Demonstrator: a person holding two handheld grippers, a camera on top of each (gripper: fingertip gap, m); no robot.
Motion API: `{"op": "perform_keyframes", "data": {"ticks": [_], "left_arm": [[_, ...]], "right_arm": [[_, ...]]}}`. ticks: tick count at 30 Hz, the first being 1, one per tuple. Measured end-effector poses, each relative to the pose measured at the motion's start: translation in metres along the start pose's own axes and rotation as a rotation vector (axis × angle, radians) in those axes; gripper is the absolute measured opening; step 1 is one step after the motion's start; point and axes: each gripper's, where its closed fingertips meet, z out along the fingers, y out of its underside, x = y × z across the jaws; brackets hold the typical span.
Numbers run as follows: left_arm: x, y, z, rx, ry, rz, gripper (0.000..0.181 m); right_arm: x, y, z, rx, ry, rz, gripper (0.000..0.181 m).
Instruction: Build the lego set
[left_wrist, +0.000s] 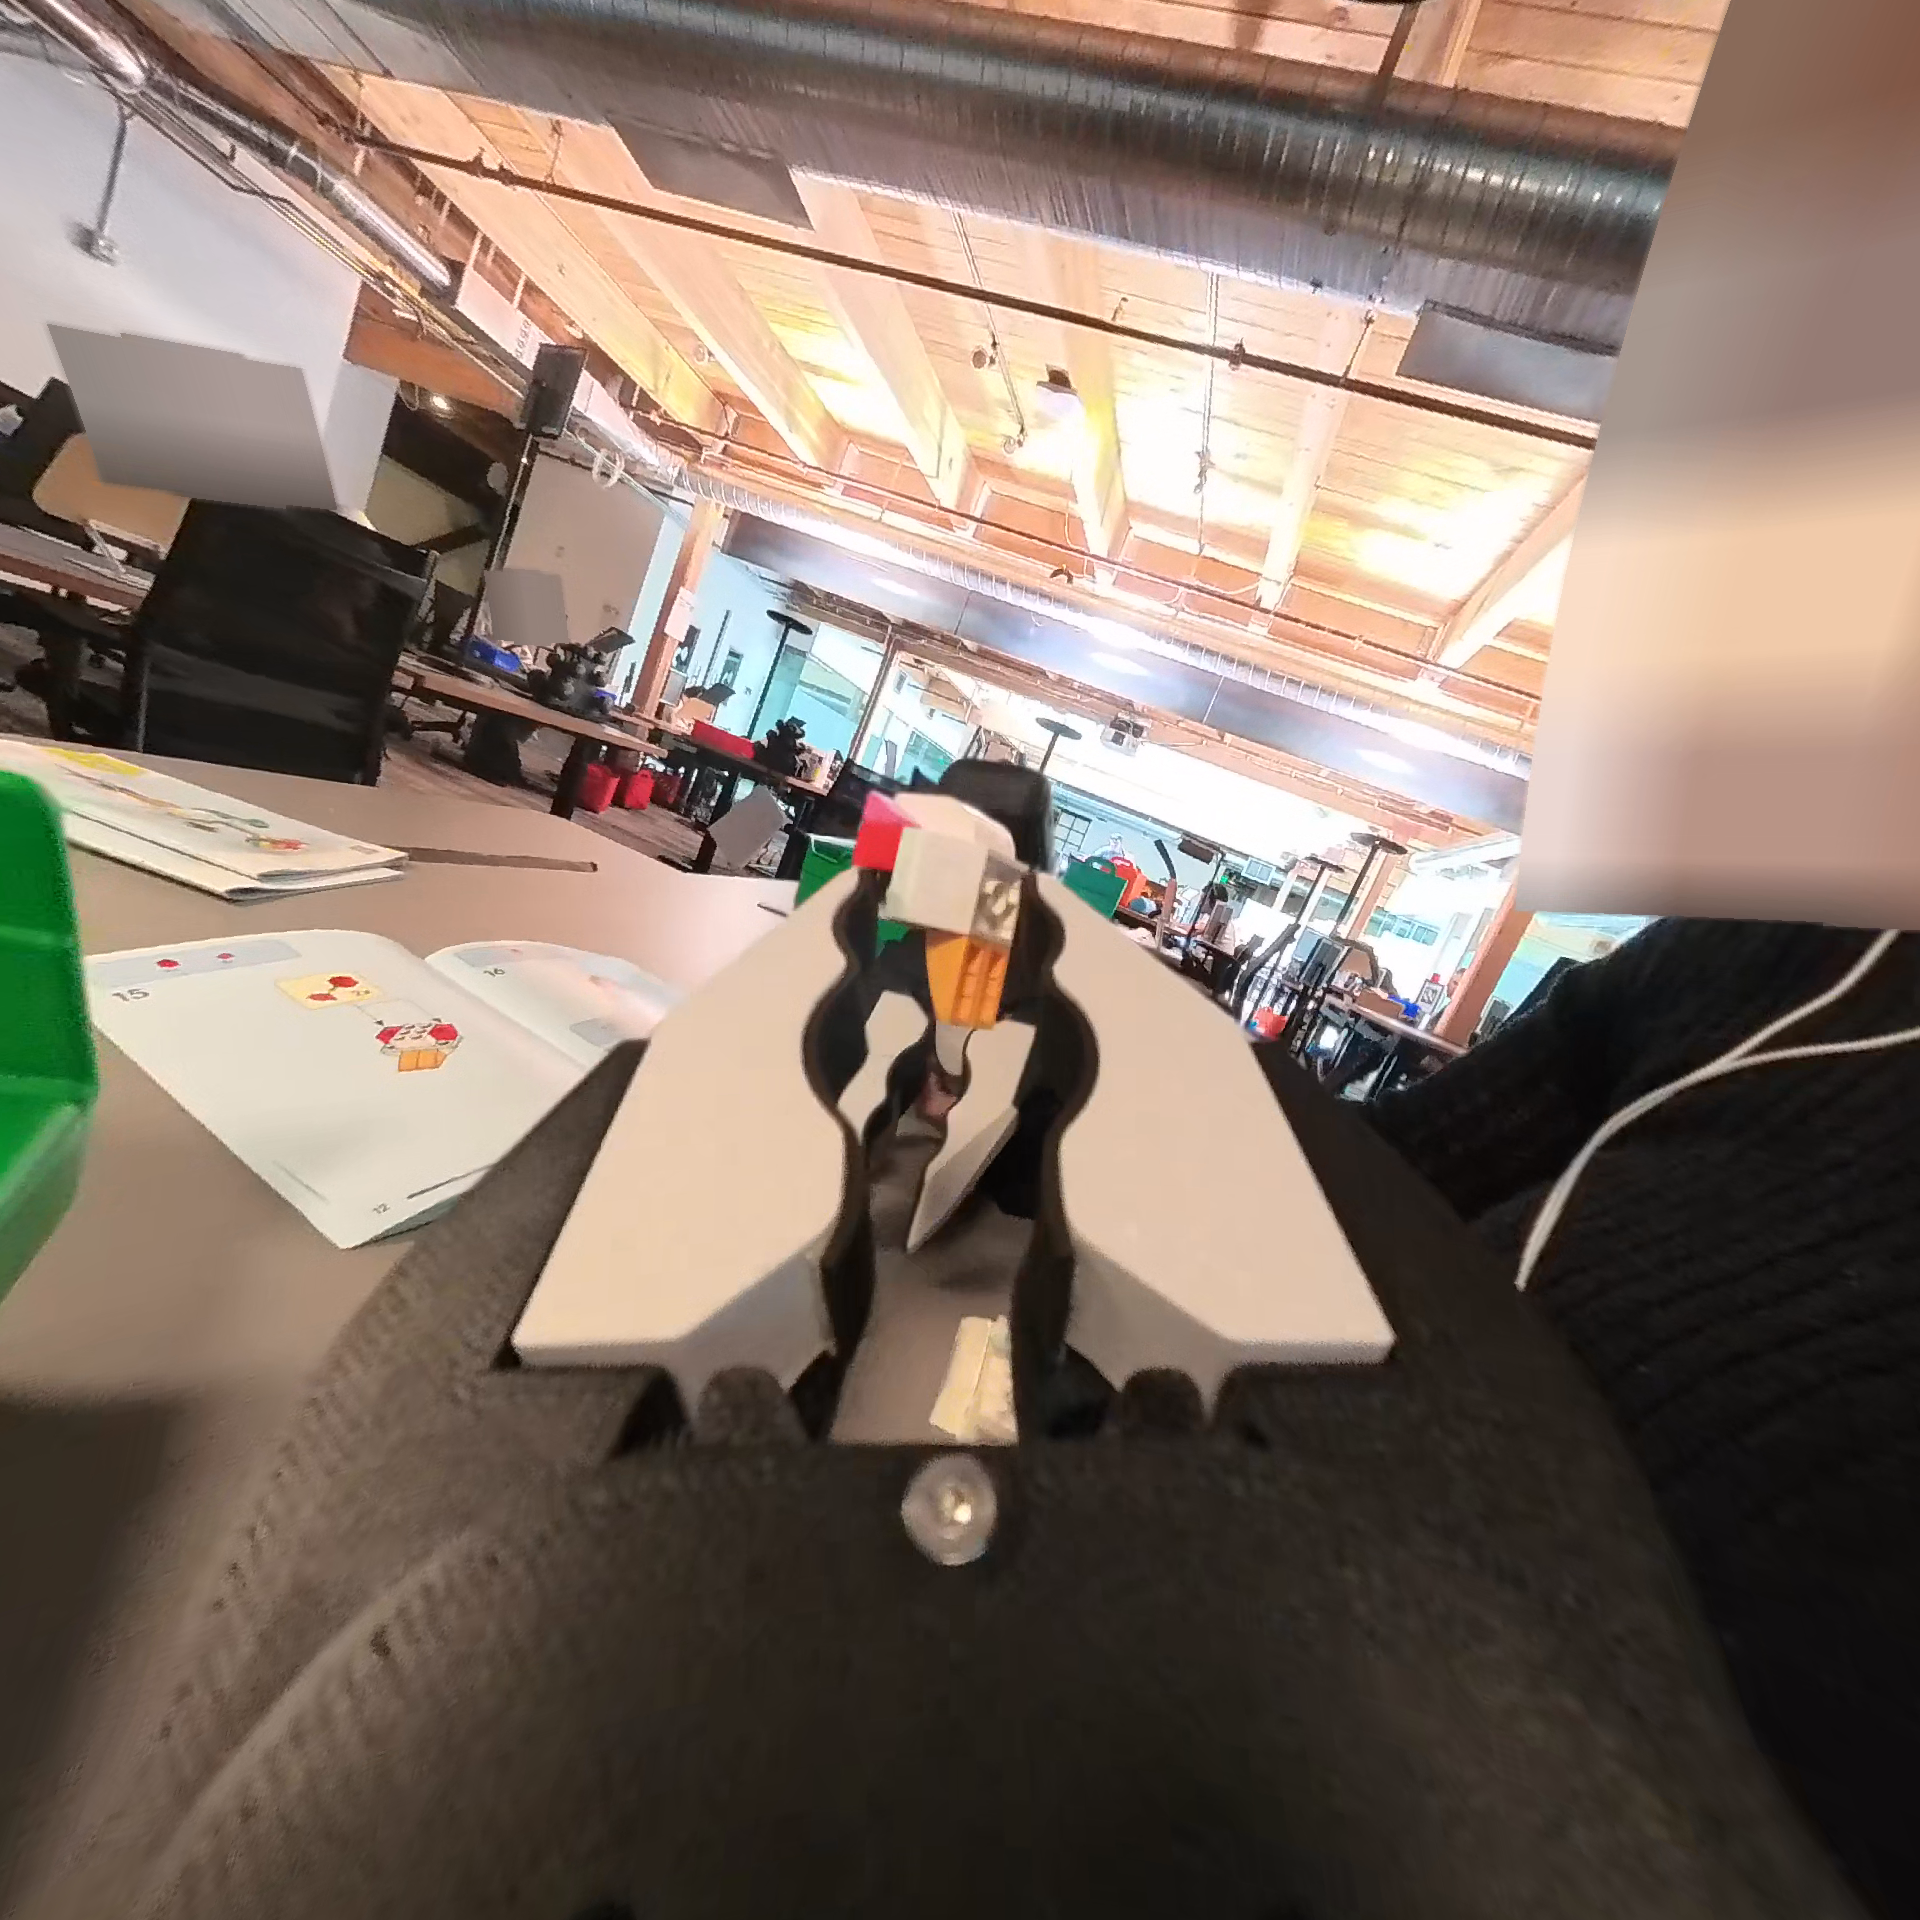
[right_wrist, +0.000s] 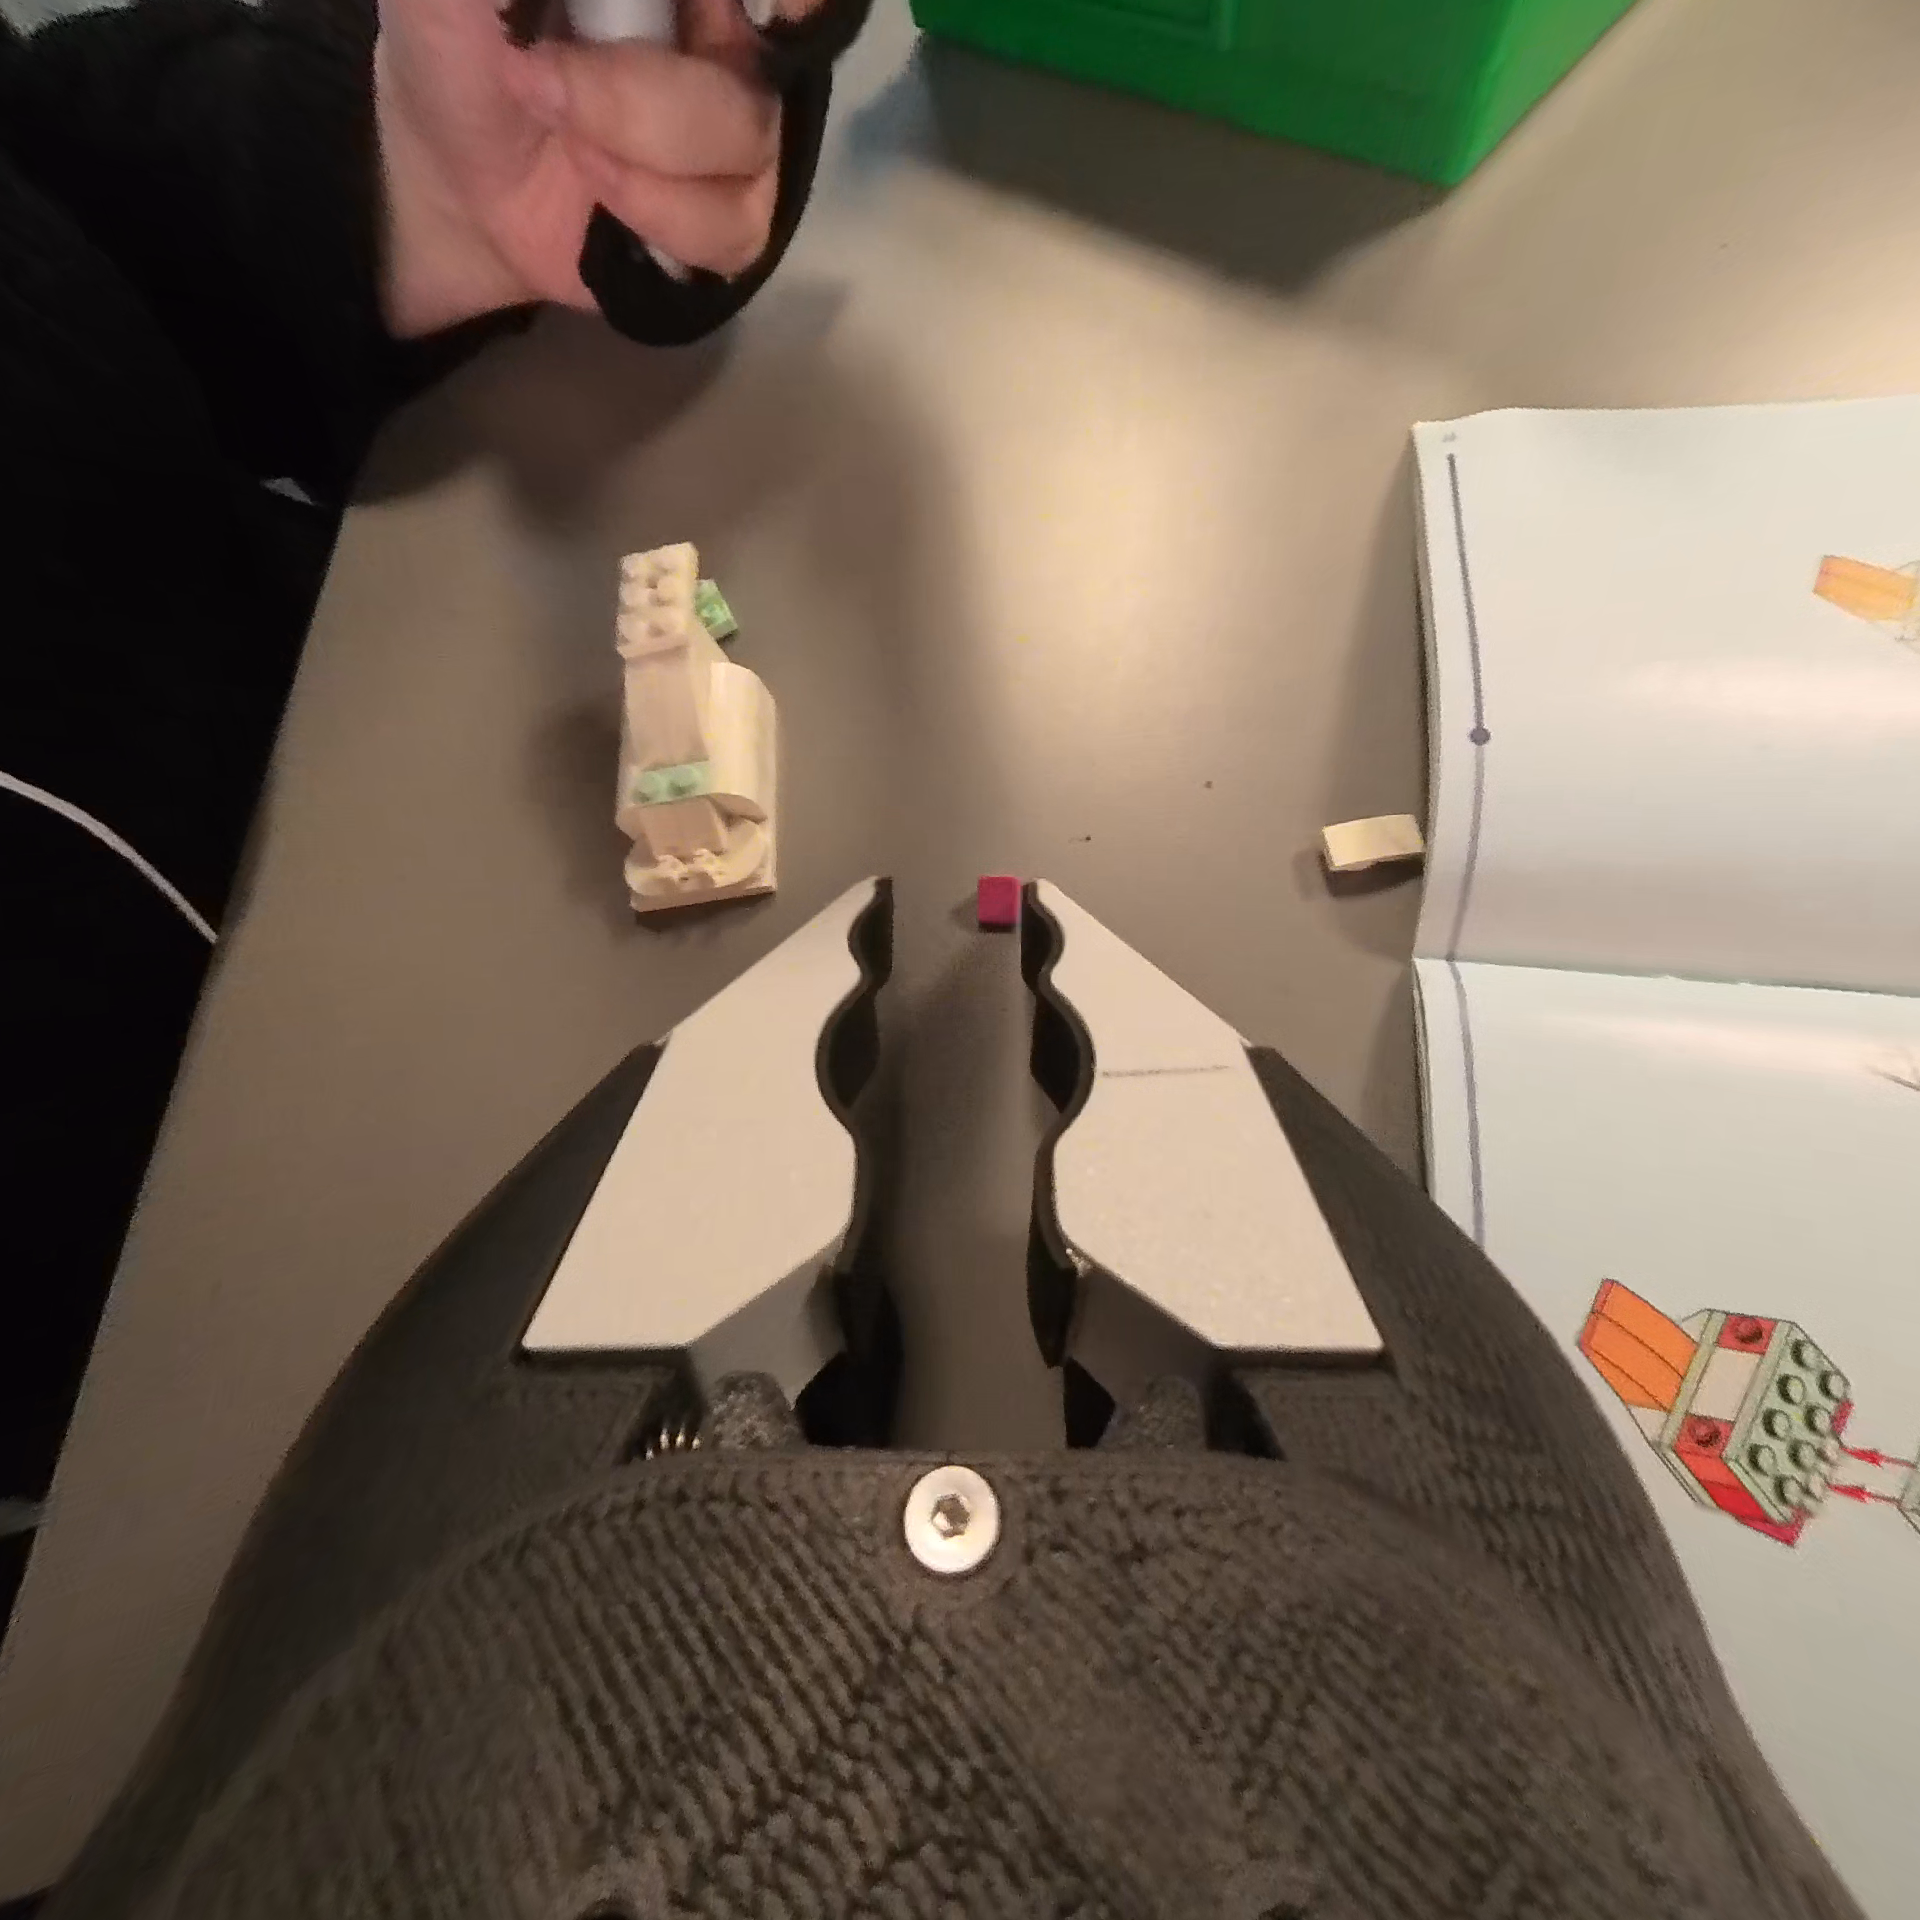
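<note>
Now left hand-held gripper (left_wrist: 940, 914) clamps a small lego assembly (left_wrist: 951, 904); right hand-held gripper (right_wrist: 956, 899) gapes beside magenta brick (right_wrist: 998, 900).

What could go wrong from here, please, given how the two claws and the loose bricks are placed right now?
1. The small magenta brick lies close against one tip of the open right claw; closing could nudge it away instead of gripping it.
2. The left claw pinches the white, red and orange brick assembly only at its tips, so pressing a piece on might twist it loose.
</note>
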Motion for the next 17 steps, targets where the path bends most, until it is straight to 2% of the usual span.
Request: {"op": "perform_keyframes", "data": {"ticks": [1, 17], "left_arm": [[0.0004, 0.0014, 0.0008, -0.008, 0.001, 0.002, 0.026], [0.0072, 0.0097, 0.0047, -0.049, 0.025, 0.016, 0.026]], "right_arm": [[0.0017, 0.0008, -0.0011, -0.006, 0.016, -0.003, 0.023], [0.0015, 0.0043, -0.0009, -0.002, 0.048, 0.010, 0.022]]}}
